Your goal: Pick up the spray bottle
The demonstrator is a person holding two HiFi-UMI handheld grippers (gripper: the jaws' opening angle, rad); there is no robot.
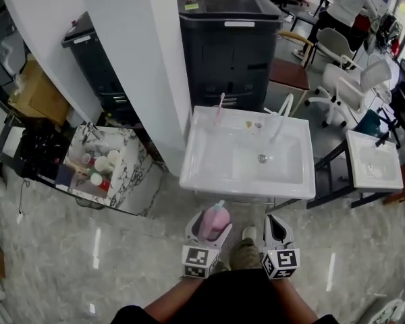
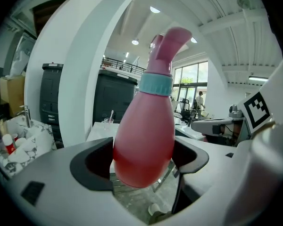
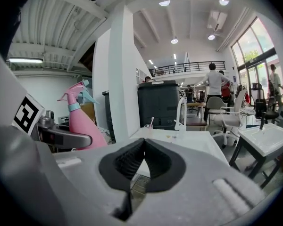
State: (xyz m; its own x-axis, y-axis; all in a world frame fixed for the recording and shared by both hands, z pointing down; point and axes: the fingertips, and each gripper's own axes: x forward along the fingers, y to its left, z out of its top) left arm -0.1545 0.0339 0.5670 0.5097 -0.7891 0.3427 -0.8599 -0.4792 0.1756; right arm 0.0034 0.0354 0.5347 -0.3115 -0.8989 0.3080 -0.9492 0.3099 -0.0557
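We hold the pink plastic spray bottle with a light blue collar (image 2: 146, 126) in our left gripper (image 1: 205, 237). Its two dark jaws pinch the round lower body from both sides, and in the left gripper view the nozzle leans a little to the right. The bottle is in the air, just before the front edge of the white rectangular washbasin (image 1: 216, 160), above the grey marbled floor (image 1: 67, 268). Our right gripper (image 3: 142, 160) is beside the left one, its jaws pressed together with nothing between them.
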